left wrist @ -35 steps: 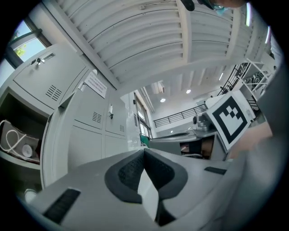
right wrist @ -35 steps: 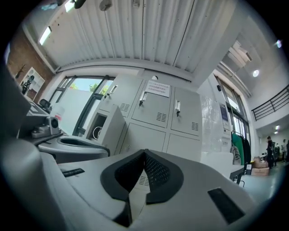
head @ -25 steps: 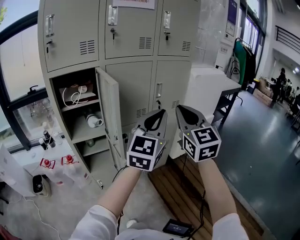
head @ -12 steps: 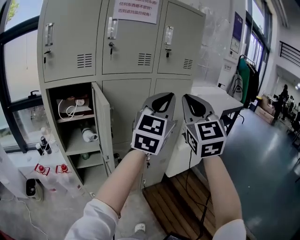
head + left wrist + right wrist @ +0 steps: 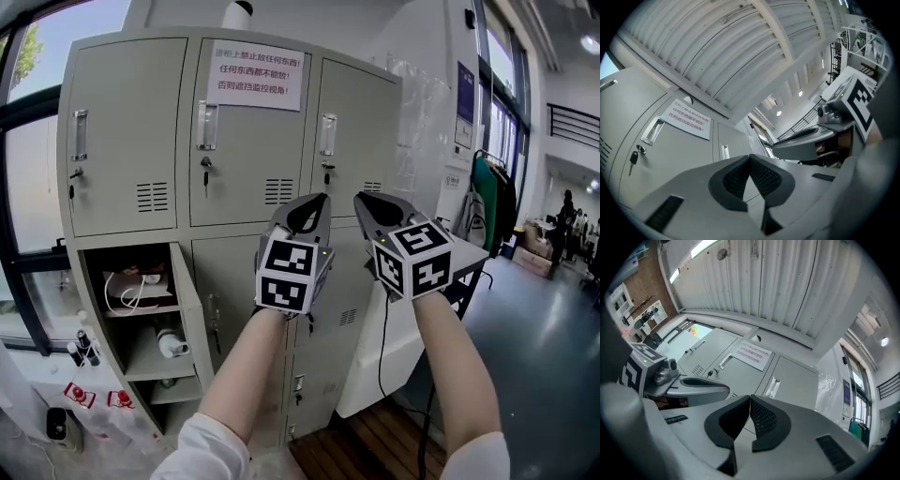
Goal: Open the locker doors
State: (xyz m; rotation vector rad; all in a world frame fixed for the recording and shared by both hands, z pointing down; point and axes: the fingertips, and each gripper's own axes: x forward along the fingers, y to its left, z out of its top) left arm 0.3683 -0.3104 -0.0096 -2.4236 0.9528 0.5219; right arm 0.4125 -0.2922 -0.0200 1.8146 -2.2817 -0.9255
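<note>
In the open locker point(image 5: 105, 349), the upper shelf point(image 5: 133, 313) bears a white cable point(image 5: 123, 288), the lower shelf point(image 5: 141, 371) a white cup point(image 5: 169, 345).

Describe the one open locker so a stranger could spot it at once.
Find the grey locker cabinet. Go to its lower row, leftmost column. That locker alone has its door swung open, showing shelves with a white cable.

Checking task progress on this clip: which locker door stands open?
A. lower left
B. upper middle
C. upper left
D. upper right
A: the lower-left door is swung out, baring the shelves inside, while the upper doors all sit flush and shut.
</note>
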